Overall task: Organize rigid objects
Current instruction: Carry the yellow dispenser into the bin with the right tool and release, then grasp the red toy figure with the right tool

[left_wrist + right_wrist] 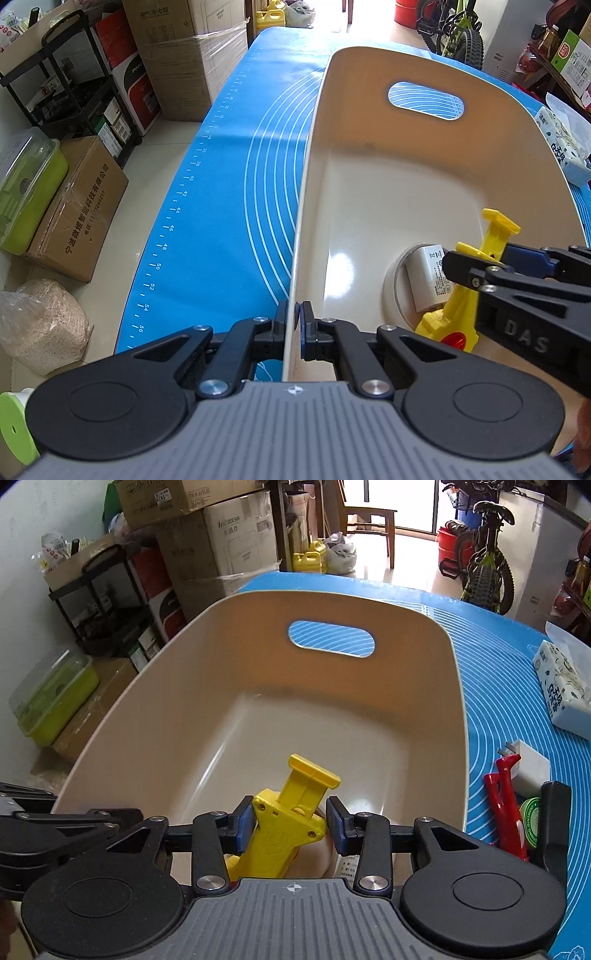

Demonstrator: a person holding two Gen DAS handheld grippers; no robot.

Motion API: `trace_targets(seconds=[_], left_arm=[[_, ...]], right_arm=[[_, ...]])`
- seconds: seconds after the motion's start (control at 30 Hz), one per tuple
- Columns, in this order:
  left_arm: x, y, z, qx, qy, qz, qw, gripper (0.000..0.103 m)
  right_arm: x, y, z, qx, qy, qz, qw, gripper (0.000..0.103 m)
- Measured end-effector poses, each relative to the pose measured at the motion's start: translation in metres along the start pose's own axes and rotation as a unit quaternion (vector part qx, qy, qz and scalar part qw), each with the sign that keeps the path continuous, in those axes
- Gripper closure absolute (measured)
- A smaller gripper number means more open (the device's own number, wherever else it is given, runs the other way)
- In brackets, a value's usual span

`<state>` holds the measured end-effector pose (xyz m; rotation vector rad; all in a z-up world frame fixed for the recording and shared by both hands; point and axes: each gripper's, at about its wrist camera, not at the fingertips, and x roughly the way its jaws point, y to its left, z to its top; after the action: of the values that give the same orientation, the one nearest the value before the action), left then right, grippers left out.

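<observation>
Pinching left wall of beige plastic tub (424,177) with left gripper (295,325), steadying. Holding yellow plastic toy launcher (284,823) in right gripper (290,827), over tub's near end above white charger block (428,277). Placing step; next: lowering, releasing.

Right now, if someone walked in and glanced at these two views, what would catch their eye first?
Probably the big beige plastic tub on the blue silicone mat, with the left gripper clamped on its near rim. Next, the bright yellow plastic toy launcher between the right gripper fingers, low inside the tub beside a white charger block. On the mat right of the tub lie a red plastic toy and another white plug adapter.
</observation>
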<state>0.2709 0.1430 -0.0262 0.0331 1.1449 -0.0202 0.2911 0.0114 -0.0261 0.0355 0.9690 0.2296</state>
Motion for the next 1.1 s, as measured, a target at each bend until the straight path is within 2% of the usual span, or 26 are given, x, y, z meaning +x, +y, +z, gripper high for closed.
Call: trace_targets(seconds=[0.2,0.43,0.57,0.73,0.9,1.1], left_arm=[[0.000,-0.001,0.000,0.000,0.000,0.000,1.0000,0.096],[-0.001,0.000,-0.002,0.000,0.000,-0.001,1.0000,0.096],[-0.001,0.000,-0.001,0.000,0.000,-0.001,1.0000,0.096],[-0.002,0.000,-0.002,0.000,0.000,0.000,1.0000,0.096],[-0.001,0.000,-0.001,0.000,0.000,0.000,1.0000,0.096],[-0.001,0.000,-0.001,0.000,0.000,0.000,1.0000,0.096]], right_arm=[[-0.028,-0.009,0.007,0.010,-0.034,0.009,0.999,0.034],[-0.070,-0.037,0.011,0.025,-0.078,0.001,0.997,0.026],[-0.087,-0.062,0.007,0.034,-0.089,-0.026,0.995,0.024],[-0.092,-0.106,-0.003,0.058,-0.081,-0.078,0.992,0.023],[-0.083,-0.143,-0.019,0.074,-0.067,-0.113,0.989,0.023],[-0.057,-0.155,-0.032,0.043,-0.043,-0.115,0.991,0.026]])
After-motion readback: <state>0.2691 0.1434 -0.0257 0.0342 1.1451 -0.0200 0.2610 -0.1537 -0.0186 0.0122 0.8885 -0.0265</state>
